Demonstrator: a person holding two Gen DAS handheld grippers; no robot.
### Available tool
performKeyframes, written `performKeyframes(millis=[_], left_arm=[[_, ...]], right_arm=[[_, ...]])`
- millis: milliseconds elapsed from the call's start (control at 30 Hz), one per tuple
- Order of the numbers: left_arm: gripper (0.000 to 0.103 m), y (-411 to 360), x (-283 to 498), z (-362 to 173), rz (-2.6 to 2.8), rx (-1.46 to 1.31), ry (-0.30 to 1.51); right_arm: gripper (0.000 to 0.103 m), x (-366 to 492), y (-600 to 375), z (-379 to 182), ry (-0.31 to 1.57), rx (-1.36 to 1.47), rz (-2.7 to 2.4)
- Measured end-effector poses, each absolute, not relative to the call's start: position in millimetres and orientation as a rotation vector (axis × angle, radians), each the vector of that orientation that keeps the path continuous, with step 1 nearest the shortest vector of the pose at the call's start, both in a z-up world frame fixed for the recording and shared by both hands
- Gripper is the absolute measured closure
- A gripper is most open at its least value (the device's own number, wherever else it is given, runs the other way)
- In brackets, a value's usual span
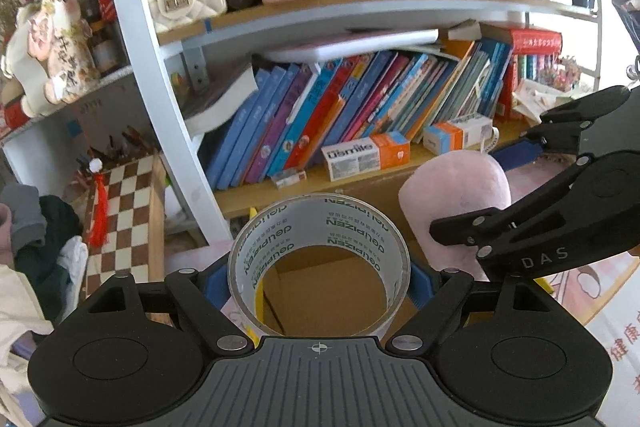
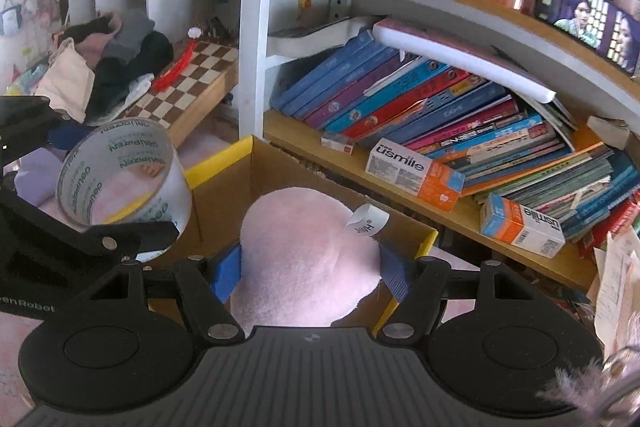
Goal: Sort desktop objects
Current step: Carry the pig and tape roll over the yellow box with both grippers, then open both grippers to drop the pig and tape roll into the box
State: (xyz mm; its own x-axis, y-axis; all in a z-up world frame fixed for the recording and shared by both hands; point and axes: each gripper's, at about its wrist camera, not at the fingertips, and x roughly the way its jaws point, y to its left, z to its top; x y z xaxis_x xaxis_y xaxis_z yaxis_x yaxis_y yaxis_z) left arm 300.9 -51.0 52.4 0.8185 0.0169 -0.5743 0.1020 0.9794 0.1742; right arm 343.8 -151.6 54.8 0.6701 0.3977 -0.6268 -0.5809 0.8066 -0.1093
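My left gripper [image 1: 319,281] is shut on a roll of clear tape [image 1: 320,227] and holds it above an open cardboard box [image 1: 332,291]. The tape roll [image 2: 124,179] also shows at the left of the right wrist view. My right gripper [image 2: 310,271] is shut on a pink plush item [image 2: 308,251] with a white tag, over the same box [image 2: 304,183]. The plush [image 1: 456,195] shows to the right of the tape in the left wrist view, with the right gripper [image 1: 516,155] on it.
A bookshelf [image 1: 360,7] with leaning books [image 1: 352,107] and usmile boxes [image 2: 412,173] stands just behind the box. A chessboard [image 1: 124,211] and a clothes pile [image 2: 116,67] lie to the left. Papers [image 2: 616,287] lie at the right.
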Motion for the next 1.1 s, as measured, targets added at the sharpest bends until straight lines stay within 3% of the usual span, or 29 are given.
performKeyframes(millis=[1100], left_arm=[[0.018,-49,365,-23,-0.073,0.268,0.871]], right_arm=[[0.03,410,-116,-32,0.816,-0.57,0.698]])
